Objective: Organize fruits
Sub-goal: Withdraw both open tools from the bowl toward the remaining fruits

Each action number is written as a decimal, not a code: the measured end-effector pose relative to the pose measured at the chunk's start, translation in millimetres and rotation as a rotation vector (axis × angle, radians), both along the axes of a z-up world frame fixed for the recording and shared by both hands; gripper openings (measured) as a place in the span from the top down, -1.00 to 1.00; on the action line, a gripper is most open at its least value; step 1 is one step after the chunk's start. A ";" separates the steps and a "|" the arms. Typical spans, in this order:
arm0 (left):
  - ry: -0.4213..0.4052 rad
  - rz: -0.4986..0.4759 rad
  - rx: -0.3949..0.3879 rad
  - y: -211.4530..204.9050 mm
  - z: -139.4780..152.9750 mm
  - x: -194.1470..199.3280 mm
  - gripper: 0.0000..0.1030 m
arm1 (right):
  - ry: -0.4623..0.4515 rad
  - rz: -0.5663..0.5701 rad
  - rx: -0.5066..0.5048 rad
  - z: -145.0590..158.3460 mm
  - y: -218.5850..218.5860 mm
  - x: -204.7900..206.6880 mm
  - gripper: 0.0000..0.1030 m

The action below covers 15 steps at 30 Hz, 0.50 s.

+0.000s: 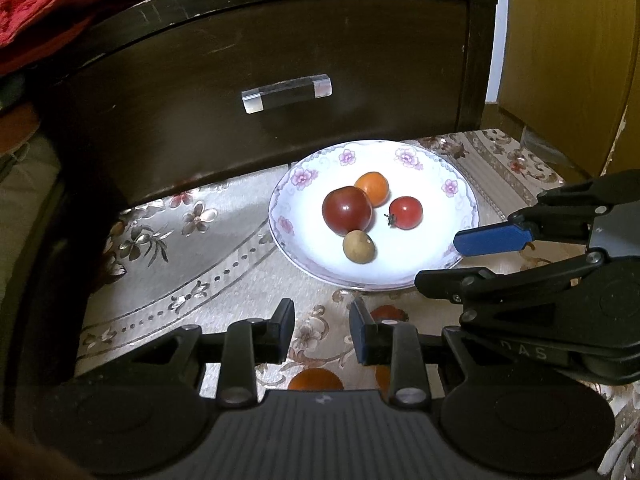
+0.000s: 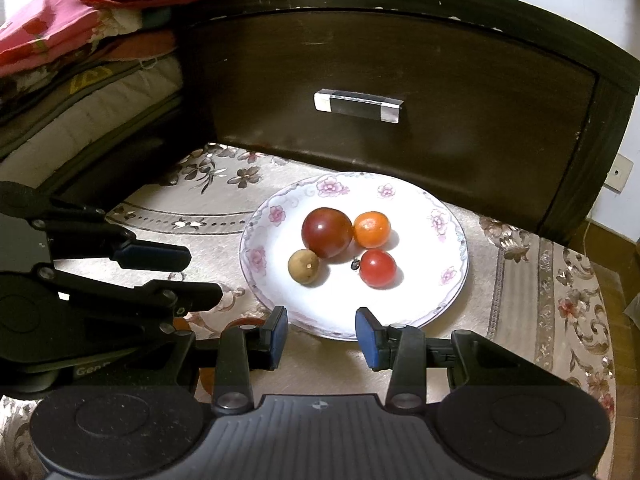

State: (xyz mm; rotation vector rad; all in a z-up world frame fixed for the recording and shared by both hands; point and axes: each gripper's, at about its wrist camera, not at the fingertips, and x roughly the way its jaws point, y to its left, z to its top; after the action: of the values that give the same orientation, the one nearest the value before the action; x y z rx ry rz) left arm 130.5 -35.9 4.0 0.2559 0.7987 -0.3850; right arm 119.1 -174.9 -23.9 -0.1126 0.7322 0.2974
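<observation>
A white flowered plate [image 1: 436,184] [image 2: 420,308] sits on the patterned tablecloth. It holds a large dark red tomato [image 1: 346,209] [image 2: 327,232], an orange fruit [image 1: 374,187] [image 2: 372,229], a small red tomato [image 1: 406,212] [image 2: 377,268] and a small brown round fruit [image 1: 359,246] [image 2: 304,267]. My left gripper [image 1: 322,330] is open and empty, just short of the plate's near rim; it also shows in the right wrist view [image 2: 196,276]. My right gripper [image 2: 321,336] is open and empty over the near rim; it also shows in the left wrist view [image 1: 452,258].
A dark wooden drawer front [image 1: 280,92] [image 2: 400,120] with a clear handle [image 1: 287,93] [image 2: 357,105] stands right behind the plate. Red cloth [image 1: 60,12] and folded bedding [image 2: 80,92] lie to the left. The cloth bears orange printed spots [image 1: 316,380] near my left gripper.
</observation>
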 end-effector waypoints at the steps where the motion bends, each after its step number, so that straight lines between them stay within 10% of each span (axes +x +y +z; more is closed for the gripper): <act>1: 0.001 0.000 0.002 0.2 -0.1 -0.5 0.31 | 0.001 0.002 0.000 0.0 0.4 -0.2 0.30; 15: 0.018 -0.002 0.018 4.6 -3.9 -7.7 0.31 | 0.027 0.018 -0.003 -3.2 4.9 -2.9 0.30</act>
State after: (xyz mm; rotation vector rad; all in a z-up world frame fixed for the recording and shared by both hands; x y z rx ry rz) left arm 122.8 -31.3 0.1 0.2701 0.8200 -0.3825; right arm 116.2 -170.1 -27.1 -0.1186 0.7588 0.3157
